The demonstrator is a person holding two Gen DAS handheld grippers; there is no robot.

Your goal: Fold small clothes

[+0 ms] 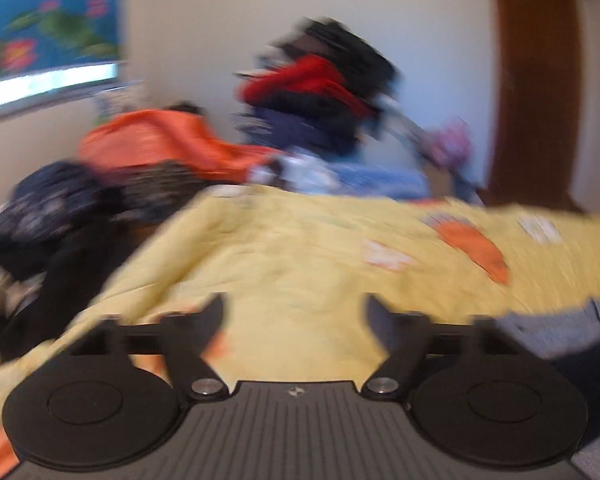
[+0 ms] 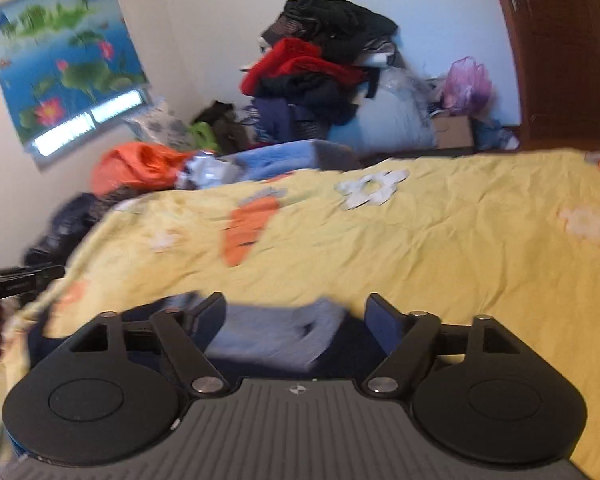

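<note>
pale walls, a lotus-print blind (image 2: 66,66) and a heap of piled clothes (image 2: 320,64) are seen behind a bed spread with a yellow quilt (image 2: 440,240) printed with carrots and flowers. on the quilt's near edge, a small grey-blue garment (image 2: 276,336) is seen lying on dark blue cloth, just ahead of the right hand-held gripper (image 2: 296,320), whose jaws are spread with nothing pinched. the left hand-held gripper (image 1: 296,316) is likewise spread and empty above bare quilt, in a heavily blurred view. the garment is judged light, soft and limp, likely to sag and bunch when lifted; it is best taken by two corners or along a hem.
</note>
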